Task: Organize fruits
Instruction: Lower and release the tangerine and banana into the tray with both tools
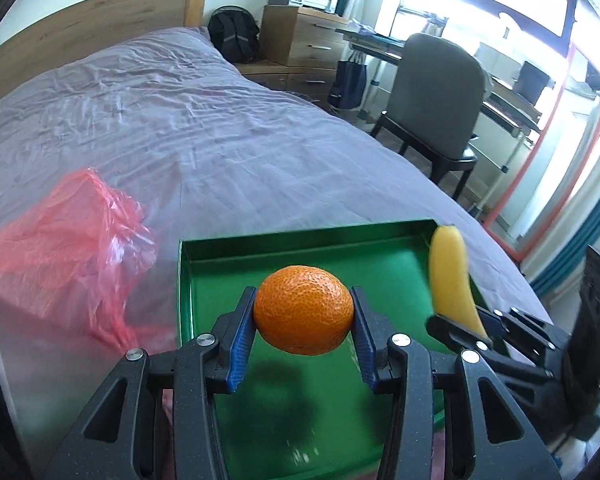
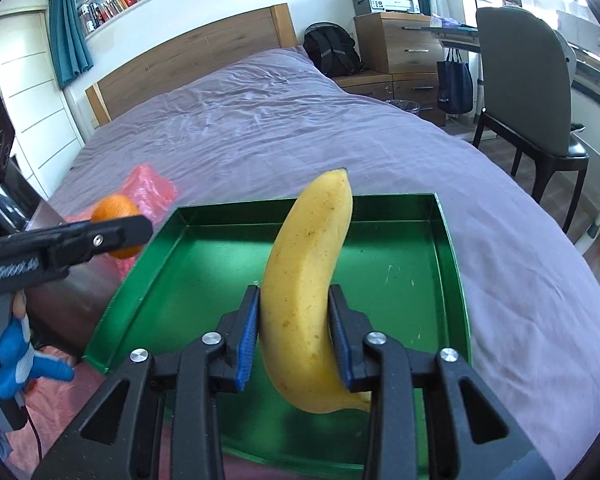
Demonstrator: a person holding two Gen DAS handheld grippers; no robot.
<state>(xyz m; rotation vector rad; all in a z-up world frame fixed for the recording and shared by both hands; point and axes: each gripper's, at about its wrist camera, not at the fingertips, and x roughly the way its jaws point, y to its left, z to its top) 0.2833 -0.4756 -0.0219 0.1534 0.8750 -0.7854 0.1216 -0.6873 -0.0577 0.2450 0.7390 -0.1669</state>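
My left gripper (image 1: 303,316) is shut on an orange mandarin (image 1: 303,314) and holds it above the near left part of a green tray (image 1: 300,242) that lies on the bed. My right gripper (image 2: 294,320) is shut on a yellow banana (image 2: 306,280), held upright above the tray (image 2: 396,280). In the left wrist view the banana (image 1: 450,276) and the right gripper (image 1: 480,332) show over the tray's right edge. In the right wrist view the mandarin (image 2: 114,210) and the left gripper (image 2: 100,240) show at the tray's left side.
A crumpled red plastic bag (image 1: 68,240) lies left of the tray on the purple bed sheet (image 1: 180,120). A grey chair (image 1: 436,96), drawers (image 1: 300,36) and a desk stand to the right of the bed. A blue toy figure (image 2: 20,360) is at the lower left.
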